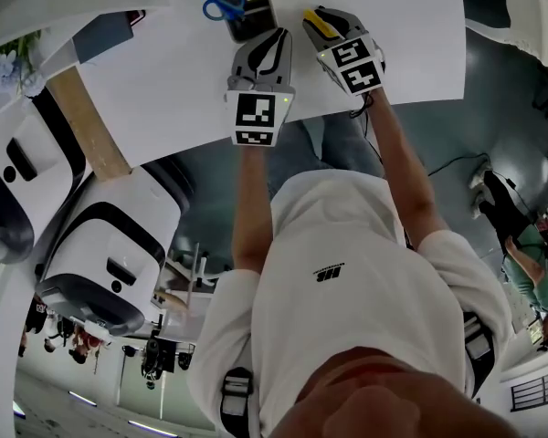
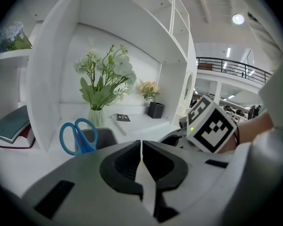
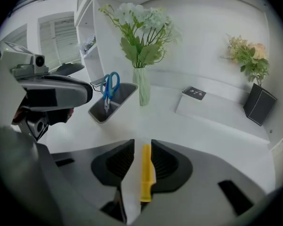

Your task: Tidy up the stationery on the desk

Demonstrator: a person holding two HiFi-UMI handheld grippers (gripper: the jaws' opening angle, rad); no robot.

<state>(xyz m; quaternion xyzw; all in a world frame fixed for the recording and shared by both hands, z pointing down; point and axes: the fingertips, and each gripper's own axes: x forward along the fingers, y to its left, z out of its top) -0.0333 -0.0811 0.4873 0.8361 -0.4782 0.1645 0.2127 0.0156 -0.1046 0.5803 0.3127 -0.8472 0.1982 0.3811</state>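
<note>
My right gripper [image 3: 142, 147] is shut on a slim yellow pen [image 3: 146, 173], which lies lengthwise between its jaws. From the head view this pen [image 1: 321, 24] shows at the right gripper [image 1: 318, 16], over the white desk [image 1: 164, 71]. A grey pen holder [image 3: 112, 102] stands ahead and to the left, holding blue-handled scissors [image 3: 109, 86]. My left gripper [image 2: 141, 145] is shut with nothing in it, just right of the holder [image 2: 101, 136] and the scissors [image 2: 78, 135]. In the head view the left gripper [image 1: 272, 36] sits beside the holder [image 1: 251, 16].
A glass vase of white flowers [image 3: 142, 91] stands right behind the holder. Farther back lie a small black notebook [image 3: 194, 93] and a black flower pot [image 3: 258, 105]. White shelf walls [image 2: 52, 74] rise on the left, with stacked books [image 2: 12, 128] beyond.
</note>
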